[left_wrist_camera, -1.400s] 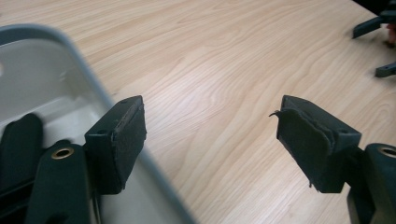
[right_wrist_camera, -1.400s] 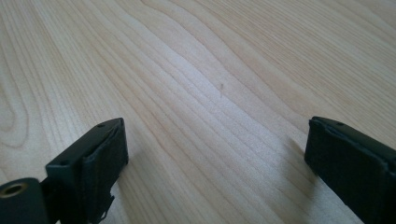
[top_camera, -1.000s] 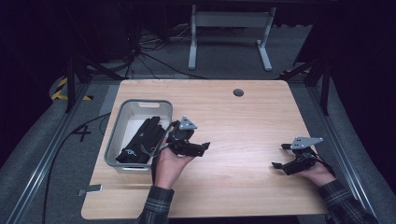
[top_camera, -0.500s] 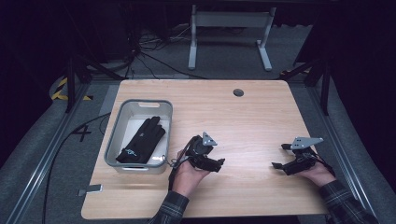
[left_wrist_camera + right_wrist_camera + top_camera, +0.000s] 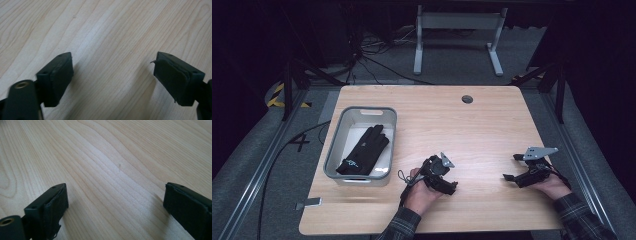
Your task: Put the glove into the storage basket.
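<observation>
A black glove (image 5: 363, 150) lies inside the grey bin (image 5: 343, 135) at the table's left. My left gripper (image 5: 451, 186) rests low over the wooden table (image 5: 472, 125) near its front middle, to the right of the bin. In the left gripper view its jaws stand wide apart (image 5: 112, 77) over bare wood, open and holding nothing. My right gripper (image 5: 511, 170) sits near the front right of the table. In the right gripper view it is open too (image 5: 115, 202), with bare wood between the pads.
A round cable hole (image 5: 467, 99) is at the table's far edge. A white stand (image 5: 458, 30) and cables (image 5: 372, 55) lie on the floor beyond. Metal rails (image 5: 262, 165) run beside the table's left and right sides.
My left gripper has moved away from the bin, rightward and toward the front edge of the table, with nothing in it. The right gripper has stayed in place.
</observation>
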`<state>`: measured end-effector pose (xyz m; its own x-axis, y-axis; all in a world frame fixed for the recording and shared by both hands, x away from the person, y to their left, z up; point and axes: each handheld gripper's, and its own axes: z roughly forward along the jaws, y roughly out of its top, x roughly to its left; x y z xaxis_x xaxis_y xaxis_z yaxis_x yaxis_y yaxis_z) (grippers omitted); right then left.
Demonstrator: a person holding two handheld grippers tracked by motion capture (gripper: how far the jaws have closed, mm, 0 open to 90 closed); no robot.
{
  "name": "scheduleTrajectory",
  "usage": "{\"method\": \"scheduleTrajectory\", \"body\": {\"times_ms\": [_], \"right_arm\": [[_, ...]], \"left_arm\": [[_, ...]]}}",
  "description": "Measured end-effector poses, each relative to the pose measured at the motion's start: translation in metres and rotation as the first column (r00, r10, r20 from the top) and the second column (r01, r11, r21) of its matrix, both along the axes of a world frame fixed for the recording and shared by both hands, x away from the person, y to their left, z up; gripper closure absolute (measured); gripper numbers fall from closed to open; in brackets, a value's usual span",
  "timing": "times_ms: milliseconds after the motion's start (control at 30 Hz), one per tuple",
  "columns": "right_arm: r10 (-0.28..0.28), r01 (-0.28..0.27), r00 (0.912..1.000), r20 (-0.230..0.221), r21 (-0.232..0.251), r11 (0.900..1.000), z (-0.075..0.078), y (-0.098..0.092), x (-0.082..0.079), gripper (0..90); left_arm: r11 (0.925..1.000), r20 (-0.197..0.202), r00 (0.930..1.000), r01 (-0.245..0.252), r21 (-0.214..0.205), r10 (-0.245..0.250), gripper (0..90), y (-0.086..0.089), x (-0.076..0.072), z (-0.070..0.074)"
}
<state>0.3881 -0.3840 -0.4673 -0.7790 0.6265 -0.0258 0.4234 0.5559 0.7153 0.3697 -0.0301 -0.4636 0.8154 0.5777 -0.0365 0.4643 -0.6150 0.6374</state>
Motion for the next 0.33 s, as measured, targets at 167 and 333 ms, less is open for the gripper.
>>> {"method": "scheduleTrajectory", "body": {"times_ms": [167,333], "right_arm": [[0.000,0.000,1.0000,0.001,0.000,1.0000,0.0000,-0.0001,-0.0001,6.4],[0.000,0.000,1.0000,0.001,0.000,1.0000,0.0000,-0.0001,-0.0001,6.4]], "left_arm": [[1.0000,0.006,1.0000,0.006,0.007,-0.006,15.9,-0.0008,-0.0005,-0.0003],[0.9999,0.009,0.9999,0.008,0.010,-0.008,15.3,-0.0014,-0.0008,-0.0006]]}}
